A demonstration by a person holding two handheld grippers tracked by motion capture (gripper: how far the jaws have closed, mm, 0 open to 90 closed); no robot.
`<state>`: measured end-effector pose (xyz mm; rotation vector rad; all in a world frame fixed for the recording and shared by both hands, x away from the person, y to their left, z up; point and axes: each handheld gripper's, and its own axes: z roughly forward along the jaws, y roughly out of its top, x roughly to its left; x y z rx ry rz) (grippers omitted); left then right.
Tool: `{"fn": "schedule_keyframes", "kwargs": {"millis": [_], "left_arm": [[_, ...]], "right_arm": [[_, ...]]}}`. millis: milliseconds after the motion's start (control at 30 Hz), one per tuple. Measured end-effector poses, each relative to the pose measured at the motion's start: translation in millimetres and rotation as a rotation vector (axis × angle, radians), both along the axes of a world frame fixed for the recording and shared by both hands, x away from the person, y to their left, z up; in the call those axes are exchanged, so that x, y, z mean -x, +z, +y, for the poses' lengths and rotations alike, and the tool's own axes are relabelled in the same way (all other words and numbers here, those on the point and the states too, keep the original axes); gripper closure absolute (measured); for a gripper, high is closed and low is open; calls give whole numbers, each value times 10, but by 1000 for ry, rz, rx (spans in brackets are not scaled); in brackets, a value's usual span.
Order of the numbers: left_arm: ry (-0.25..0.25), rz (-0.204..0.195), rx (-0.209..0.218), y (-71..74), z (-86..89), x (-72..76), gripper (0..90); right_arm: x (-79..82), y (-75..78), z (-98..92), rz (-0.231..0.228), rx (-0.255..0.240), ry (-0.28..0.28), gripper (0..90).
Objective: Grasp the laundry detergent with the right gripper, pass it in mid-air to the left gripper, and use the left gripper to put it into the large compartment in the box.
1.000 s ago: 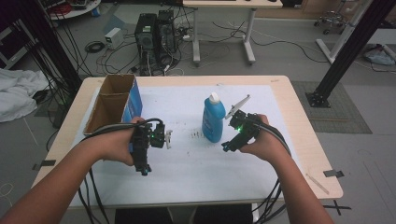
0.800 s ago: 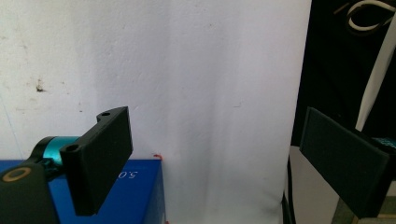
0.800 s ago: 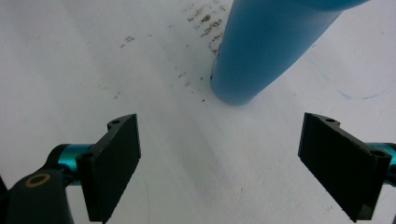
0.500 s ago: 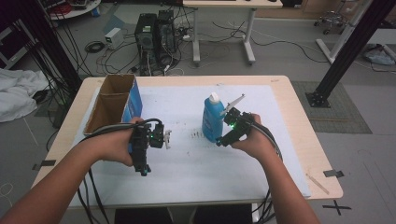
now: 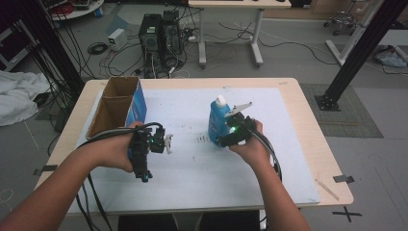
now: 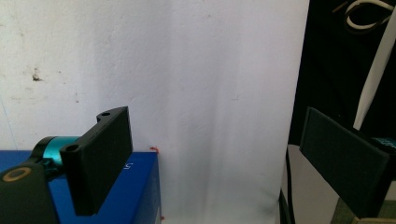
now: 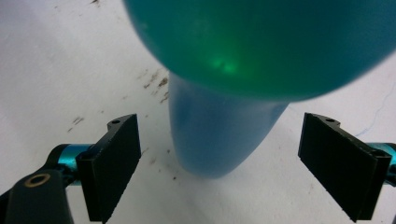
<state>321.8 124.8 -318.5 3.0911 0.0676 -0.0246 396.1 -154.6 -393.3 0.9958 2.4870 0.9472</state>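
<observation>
A blue bottle (image 5: 217, 121) with a white cap stands upright on the white mat (image 5: 202, 168), right of centre. My right gripper (image 5: 227, 138) is at its near right side. In the right gripper view the bottle (image 7: 243, 42) looms close, and my right gripper (image 7: 229, 163) is open with one jaw on each side of it, neither touching. A hand holds my left gripper (image 5: 146, 150) over the mat's left part. It is also open (image 6: 224, 158), with nothing between its jaws, and a blue box (image 6: 135, 186) lies just below it.
An open cardboard box with a blue side (image 5: 119, 102) stands at the table's far left, close to my left gripper. Dark smudges (image 5: 203, 139) mark the mat between the grippers. Cables trail from both grippers off the near edge. The wooden table (image 5: 308, 125) borders the mat.
My right gripper has moved left up to the bottle, which now sits between its open jaws. The left gripper has stayed where it was.
</observation>
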Motion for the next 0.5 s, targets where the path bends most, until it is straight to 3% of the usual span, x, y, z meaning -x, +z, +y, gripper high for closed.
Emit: {"fn": "schedule_keyframes", "kwargs": {"millis": [500], "left_arm": [[12,1,0,2,66,19,94]], "right_arm": [[0,-154,53,-116,-76,-81,122]]}}
